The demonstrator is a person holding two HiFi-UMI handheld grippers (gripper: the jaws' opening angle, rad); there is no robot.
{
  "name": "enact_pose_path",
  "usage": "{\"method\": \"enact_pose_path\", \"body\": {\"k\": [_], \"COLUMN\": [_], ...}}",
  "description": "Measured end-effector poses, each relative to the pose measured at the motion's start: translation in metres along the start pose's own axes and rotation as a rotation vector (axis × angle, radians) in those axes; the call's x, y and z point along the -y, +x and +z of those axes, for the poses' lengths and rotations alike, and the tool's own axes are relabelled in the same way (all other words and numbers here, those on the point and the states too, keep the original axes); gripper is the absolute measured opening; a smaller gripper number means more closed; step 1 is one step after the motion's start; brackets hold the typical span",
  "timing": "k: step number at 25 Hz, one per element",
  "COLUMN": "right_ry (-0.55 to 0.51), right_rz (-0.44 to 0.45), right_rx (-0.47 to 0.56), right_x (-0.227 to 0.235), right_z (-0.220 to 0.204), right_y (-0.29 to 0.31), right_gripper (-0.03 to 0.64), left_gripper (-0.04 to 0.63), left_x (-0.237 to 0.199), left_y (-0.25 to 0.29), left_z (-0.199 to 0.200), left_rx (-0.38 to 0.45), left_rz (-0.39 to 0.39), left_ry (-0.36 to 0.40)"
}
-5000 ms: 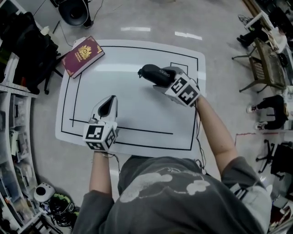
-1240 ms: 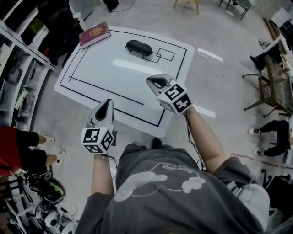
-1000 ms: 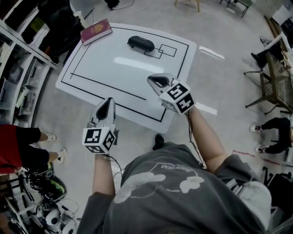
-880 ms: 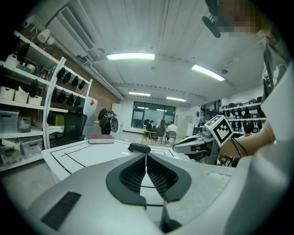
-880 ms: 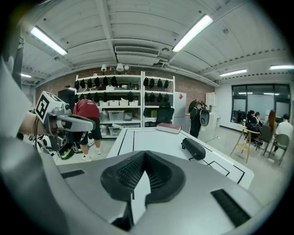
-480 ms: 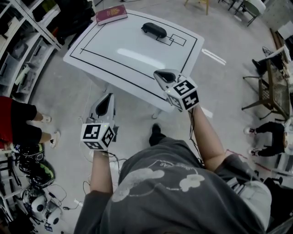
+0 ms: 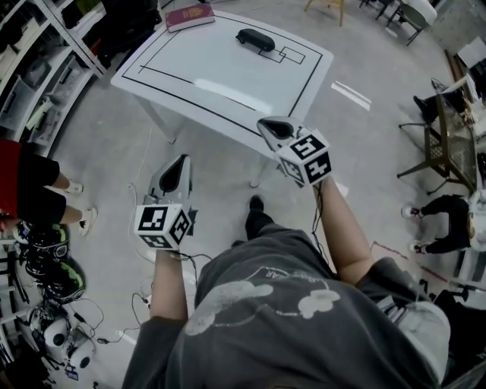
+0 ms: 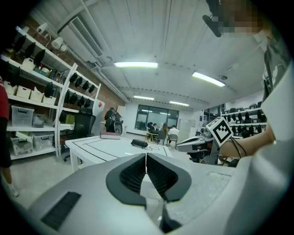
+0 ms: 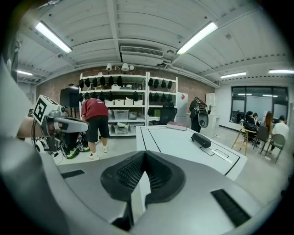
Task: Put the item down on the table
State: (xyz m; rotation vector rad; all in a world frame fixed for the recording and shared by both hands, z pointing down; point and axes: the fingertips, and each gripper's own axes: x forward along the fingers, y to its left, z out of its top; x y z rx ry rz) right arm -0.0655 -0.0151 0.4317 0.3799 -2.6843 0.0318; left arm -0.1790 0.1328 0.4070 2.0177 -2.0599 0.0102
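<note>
A black oblong case [image 7: 255, 39] lies on the white table [image 7: 197, 76], beside small black-lined squares; it also shows in the left gripper view as the case [image 8: 139, 143] and in the right gripper view as the case [image 9: 200, 139]. My left gripper [image 7: 180, 169] hangs over the floor, well short of the table, jaws shut and empty [image 8: 146, 161]. My right gripper [image 7: 275, 128] is level with the table's near edge, also shut with nothing in it [image 9: 144, 161].
A maroon booklet [image 7: 190, 15] lies at the table's far left corner. Shelves [image 7: 38, 53] line the left side, where a person in red [image 7: 23, 190] stands. Helmets and cables [image 7: 45, 304] litter the floor. Chairs [image 7: 440, 129] stand at the right.
The case left the right gripper and now lies on the table. Both grippers have drawn back from the table, which now sits farther away in the head view.
</note>
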Motion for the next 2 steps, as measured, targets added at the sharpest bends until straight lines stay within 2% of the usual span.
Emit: {"method": "enact_pose_path", "body": {"k": [2], "right_ry": [0.008], "right_rz": [0.004], "right_rx": [0.001], "right_x": [-0.0115], "right_z": [-0.0046], "right_y": [-0.0095], "right_gripper": [-0.002], "left_gripper": [0.006], "left_x": [0.0063], "left_y": [-0.0129], "left_z": [-0.0043], "left_rx": [0.002], "left_rz": [0.002], "left_ry": [-0.003]}}
